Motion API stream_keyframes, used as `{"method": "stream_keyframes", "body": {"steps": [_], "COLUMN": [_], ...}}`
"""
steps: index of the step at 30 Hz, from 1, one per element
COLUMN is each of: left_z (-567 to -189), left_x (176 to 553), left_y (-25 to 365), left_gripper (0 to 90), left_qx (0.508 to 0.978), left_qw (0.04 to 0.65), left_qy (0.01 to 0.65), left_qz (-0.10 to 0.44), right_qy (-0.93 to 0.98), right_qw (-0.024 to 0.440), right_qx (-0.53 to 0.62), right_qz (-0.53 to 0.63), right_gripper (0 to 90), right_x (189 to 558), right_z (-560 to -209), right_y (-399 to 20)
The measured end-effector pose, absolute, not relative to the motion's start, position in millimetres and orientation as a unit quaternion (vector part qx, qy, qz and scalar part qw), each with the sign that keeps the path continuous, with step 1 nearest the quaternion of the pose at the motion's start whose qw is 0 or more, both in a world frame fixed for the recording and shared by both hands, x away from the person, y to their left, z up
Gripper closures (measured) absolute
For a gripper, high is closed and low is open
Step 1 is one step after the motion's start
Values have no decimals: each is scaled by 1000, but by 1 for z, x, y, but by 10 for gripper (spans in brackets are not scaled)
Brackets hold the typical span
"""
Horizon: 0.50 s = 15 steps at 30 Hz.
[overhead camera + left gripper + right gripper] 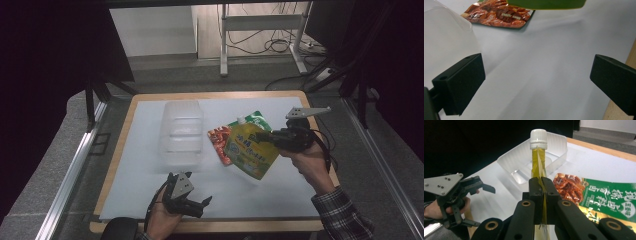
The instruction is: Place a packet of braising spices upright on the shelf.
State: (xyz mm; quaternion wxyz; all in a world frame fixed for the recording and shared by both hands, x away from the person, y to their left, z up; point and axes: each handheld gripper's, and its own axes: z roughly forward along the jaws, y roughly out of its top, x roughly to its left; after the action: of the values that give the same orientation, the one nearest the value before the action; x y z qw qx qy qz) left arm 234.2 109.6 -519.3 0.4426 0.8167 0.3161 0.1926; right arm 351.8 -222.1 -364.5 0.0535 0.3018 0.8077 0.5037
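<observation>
Table, wood edge, w/ white mat covering most of top. On the mat, largest item first: clear plastic tray, sits left of centre, far half of the mat. Just right of it lies a flat green-and-red snack bag, printed side up, partly hidden under the pouch in the high view. Yellow spouted pouch w/ white screw cap: off the mat, hanging above the snack bag, right of the tray. My right gripper has it: jaws pressed together on the pouch's thin side seam, below the spout, pouch edge-on between them in the right gripper view. My left gripper is at the near edge of the mat, close to the tray's near end; jaws spread wide, nothing between them, only bare mat seen thru the gap. Left jaws touch neither tray nor bag.
</observation>
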Motion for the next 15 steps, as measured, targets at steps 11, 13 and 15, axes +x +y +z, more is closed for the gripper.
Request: {"method": "stream_keyframes", "body": {"steps": [11,13,15], "left_z": [-518,-518,-518], "left_x": [223,223,223], "left_y": [106,106,107], "left_gripper": [0,0,0], "left_qx": [830,830,827], "left_qw": [433,430,433], "left_qy": [280,283,287], "left_qz": [214,215,216], "right_qy": [808,809,811], "right_qw": [52,52,53], "right_qx": [282,279,277], "right_qz": [514,514,514], "right_gripper": [872,872,872], "right_x": [372,377,382], "right_z": [-353,-350,-348], "right_y": [-210,-206,-202]}}
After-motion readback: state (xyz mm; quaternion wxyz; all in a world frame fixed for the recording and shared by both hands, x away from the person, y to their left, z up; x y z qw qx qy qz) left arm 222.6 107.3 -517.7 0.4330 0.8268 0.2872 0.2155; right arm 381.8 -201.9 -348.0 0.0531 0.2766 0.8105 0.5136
